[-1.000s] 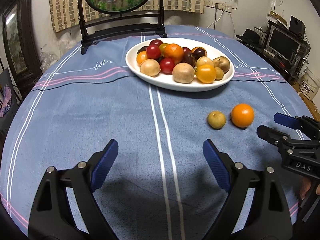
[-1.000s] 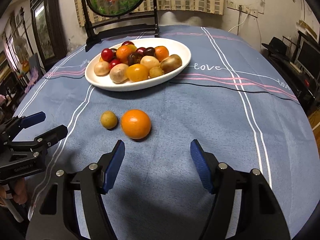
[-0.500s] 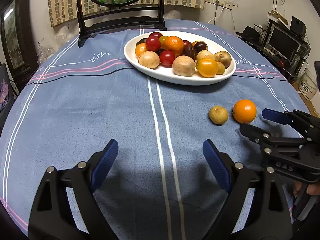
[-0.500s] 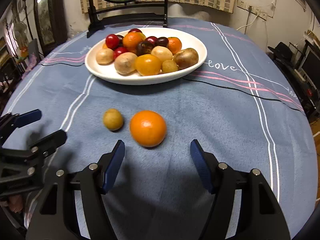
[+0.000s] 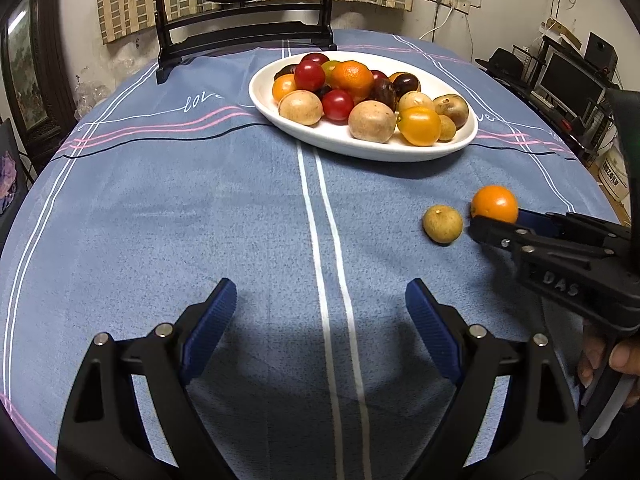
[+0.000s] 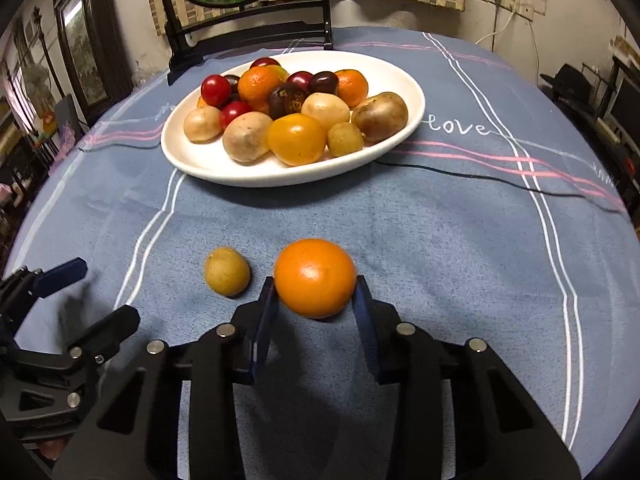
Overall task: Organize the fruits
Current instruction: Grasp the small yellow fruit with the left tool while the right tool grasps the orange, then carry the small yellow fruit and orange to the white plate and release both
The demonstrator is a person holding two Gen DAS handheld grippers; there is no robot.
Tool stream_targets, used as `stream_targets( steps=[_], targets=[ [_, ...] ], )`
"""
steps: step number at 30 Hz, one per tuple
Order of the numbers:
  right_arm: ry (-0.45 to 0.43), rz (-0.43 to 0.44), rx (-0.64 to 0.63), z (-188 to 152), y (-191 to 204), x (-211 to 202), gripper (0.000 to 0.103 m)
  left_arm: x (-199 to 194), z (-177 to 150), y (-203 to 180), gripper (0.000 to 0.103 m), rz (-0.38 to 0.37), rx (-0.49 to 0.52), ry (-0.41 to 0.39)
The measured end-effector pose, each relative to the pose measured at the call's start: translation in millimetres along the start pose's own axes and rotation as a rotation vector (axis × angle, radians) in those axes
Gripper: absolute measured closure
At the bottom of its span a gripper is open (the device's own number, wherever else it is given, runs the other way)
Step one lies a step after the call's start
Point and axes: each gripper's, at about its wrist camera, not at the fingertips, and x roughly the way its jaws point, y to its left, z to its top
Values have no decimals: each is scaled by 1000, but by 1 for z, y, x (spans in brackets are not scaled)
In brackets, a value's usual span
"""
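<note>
The orange (image 6: pixel 315 277) sits on the blue cloth (image 6: pixel 440 240) of the bench, in front of the white plate (image 6: pixel 208 160). It is right between the two fingers of my right gripper (image 6: pixel 315 300). Those fingers are closing on it now. The blue pads (image 6: pixel 362 304) look like they are touching its two sides, one on the left and one on the right. The orange rests on the cloth, not lifted. My right gripper points forward and down at the bench, with both fingers lying low by the cloth. In the left view I can see the hand (image 5: pixel 612 360) that holds this gripper, at the right edge, with its fingers curled around the handle.

Just left of the orange is a small tan fruit (image 6: pixel 227 271). It lies alone on the cloth, near the orange but not touching it, and outside my right fingers.

The plate is farther back and full of fruit (image 6: pixel 296 138): red, orange, yellow, tan and dark ones, piled close together.

My left gripper (image 5: pixel 320 316) hangs over the cloth, well left of the two loose fruits. It tilts down at the bench too. Its fingers are wide apart with nothing between them, only cloth and white stripes (image 5: pixel 328 240) below.
</note>
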Motion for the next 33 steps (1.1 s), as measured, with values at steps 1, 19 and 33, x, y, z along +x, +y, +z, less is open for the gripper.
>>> stream_targets(
  steps=[1, 19, 33],
  targets=[
    [-9, 8, 13, -1, -4, -3, 65, 0, 0, -1, 15, 3, 5, 0],
    [-93, 23, 61, -28, -45, -55, 64, 22, 37, -64, 20, -49, 93, 18],
    [-80, 31, 82, -34, -56, -54, 64, 39, 40, -75, 76, -89, 107, 88]
  ],
)
